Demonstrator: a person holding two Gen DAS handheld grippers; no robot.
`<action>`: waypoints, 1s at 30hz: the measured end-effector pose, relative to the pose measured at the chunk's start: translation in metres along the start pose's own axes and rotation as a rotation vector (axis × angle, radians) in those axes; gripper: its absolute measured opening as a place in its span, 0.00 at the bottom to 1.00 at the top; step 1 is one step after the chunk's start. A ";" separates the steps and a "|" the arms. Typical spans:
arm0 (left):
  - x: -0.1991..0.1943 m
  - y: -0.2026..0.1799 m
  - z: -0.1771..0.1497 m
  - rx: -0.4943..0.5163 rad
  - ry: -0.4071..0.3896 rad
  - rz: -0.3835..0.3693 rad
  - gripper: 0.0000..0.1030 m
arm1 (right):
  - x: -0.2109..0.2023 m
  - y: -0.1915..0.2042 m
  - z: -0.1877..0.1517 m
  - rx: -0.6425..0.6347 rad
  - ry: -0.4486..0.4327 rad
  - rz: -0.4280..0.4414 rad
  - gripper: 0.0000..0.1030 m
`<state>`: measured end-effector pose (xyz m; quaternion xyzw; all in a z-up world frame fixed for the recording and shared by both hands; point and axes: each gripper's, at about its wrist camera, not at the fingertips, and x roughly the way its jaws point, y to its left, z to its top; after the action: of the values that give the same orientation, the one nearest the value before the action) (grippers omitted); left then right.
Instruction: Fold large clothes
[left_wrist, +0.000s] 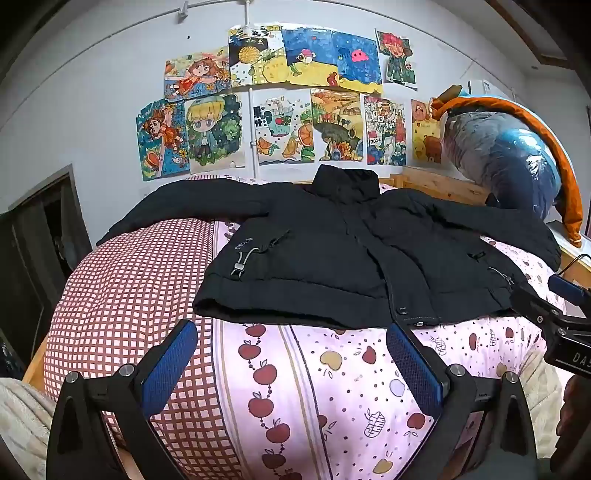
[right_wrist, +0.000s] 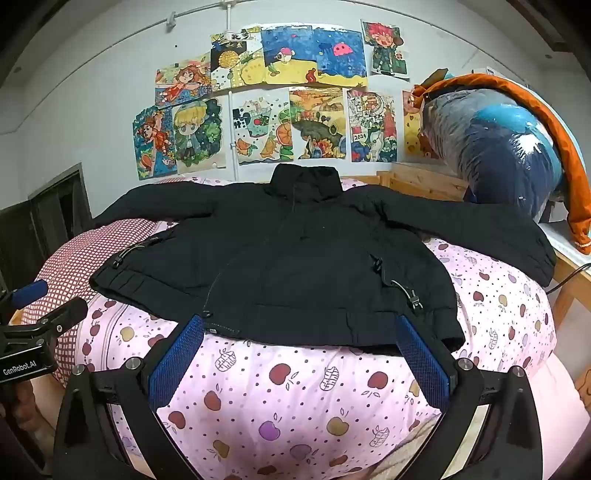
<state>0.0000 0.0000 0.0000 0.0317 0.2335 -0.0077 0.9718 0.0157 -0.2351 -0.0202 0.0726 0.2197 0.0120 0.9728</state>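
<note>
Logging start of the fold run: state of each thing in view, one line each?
Black jacket: unfolded, front up, sleeves spread, collar toward the wall.
Left gripper: open, empty, short of the hem.
Right gripper: open, empty, at the hem edge.
Apple-print bedding: spread under the jacket.
Plastic-wrapped bundle: sealed, lying at the bed's far right.

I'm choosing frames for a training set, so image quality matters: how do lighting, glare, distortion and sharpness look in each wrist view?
Left wrist view: strong fisheye bending with dark corners; even indoor light; black jacket sharp but its folds nearly lost in darkness; glare on the plastic-wrapped bundle. Right wrist view: same bending; jacket darker still; brighter glare on the bundle; quilt slightly soft up close.
</note>
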 end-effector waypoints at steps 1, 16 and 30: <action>0.000 0.000 0.000 0.000 0.000 0.000 1.00 | 0.000 0.000 0.000 0.000 0.000 0.000 0.99; 0.002 0.002 0.003 0.001 0.005 0.000 1.00 | 0.003 0.006 0.000 0.006 0.011 0.003 0.99; 0.002 0.001 0.002 0.003 0.005 0.003 1.00 | 0.009 0.008 -0.002 0.013 0.017 0.005 0.99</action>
<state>0.0026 0.0011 0.0013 0.0337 0.2358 -0.0067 0.9712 0.0232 -0.2268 -0.0249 0.0795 0.2277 0.0138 0.9704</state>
